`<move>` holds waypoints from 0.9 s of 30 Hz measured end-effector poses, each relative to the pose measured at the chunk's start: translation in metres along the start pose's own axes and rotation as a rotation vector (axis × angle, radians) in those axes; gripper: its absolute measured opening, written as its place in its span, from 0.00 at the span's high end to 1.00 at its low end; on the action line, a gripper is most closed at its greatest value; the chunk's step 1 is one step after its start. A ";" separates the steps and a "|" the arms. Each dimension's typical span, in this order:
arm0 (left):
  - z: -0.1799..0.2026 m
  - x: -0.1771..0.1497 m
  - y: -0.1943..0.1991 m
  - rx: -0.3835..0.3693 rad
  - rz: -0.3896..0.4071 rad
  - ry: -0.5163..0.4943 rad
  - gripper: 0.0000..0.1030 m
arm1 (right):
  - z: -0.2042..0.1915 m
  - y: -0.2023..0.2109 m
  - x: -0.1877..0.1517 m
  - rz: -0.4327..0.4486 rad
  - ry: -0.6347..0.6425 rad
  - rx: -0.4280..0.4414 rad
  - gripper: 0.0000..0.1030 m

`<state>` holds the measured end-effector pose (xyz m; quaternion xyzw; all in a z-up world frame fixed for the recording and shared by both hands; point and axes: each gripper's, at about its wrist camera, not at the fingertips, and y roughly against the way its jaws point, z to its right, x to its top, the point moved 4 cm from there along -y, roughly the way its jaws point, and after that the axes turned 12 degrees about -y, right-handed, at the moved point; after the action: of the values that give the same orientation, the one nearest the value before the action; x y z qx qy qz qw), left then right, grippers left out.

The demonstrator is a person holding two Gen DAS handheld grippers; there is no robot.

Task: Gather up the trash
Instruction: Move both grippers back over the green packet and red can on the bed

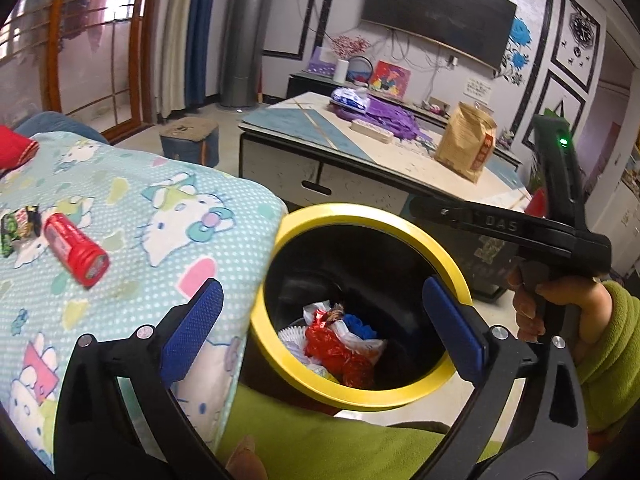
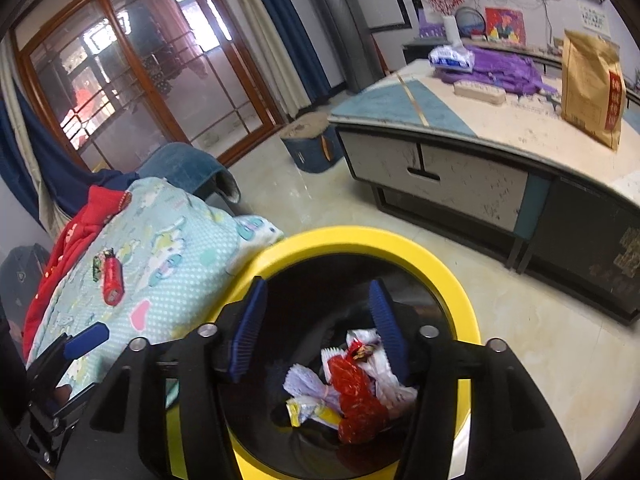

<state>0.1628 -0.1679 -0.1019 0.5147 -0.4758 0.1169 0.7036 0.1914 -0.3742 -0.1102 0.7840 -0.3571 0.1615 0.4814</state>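
On my far left the blanket (image 1: pixel 152 216) with its cartoon-cat print lay spread over the seat, and on it sat a small green wrapper (image 1: pixel 20 228) touching the end of a red cylindrical container (image 1: pixel 76 254) that lay on its side, tilted toward me. A red garment (image 2: pixel 76 224) lay bunched at the blanket's far edge. My left gripper (image 1: pixel 324 320) hung with its jaws spread wide and nothing between them, the left blue pad (image 1: pixel 192 330) over the blanket's edge and the other over the bin's mouth. Just beside the blanket stood the bin (image 1: pixel 400 398), black inside with a yellow rim, and the trash lay at its bottom: a crumpled red wrapper (image 2: pixel 356 396), white pleated paper (image 2: pixel 304 384), a yellow-and-white packet (image 2: pixel 308 410) and something blue (image 1: pixel 360 324) that I could not tell apart further. My right gripper (image 2: pixel 320 336) hung over the bin's opening, jaws partly apart and empty, the trash showing between its fingers (image 2: pixel 248 332) well below. In the left view my right hand (image 1: pixel 560 308), in a green sleeve (image 1: pixel 612 344), gripped that tool's handle. Beyond the bin stood a low table (image 2: pixel 400 120) with a purple cloth (image 2: pixel 500 70) and a brown paper bag (image 2: pixel 592 88) upright on it.
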 end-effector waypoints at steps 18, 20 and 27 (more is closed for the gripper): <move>-0.058 0.002 0.054 0.177 0.111 0.092 0.11 | -0.078 0.034 -0.010 0.118 0.181 0.107 0.25; -0.065 0.002 0.060 0.197 0.121 0.105 0.11 | -0.085 0.034 -0.013 0.114 0.194 0.114 0.25; -0.087 -0.003 0.078 0.259 0.146 0.150 0.11 | -0.113 0.029 -0.029 0.087 0.261 0.150 0.25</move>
<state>0.1586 -0.0597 -0.0579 0.5549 -0.4392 0.2662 0.6545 0.1605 -0.2728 -0.0541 0.7738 -0.3122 0.3089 0.4565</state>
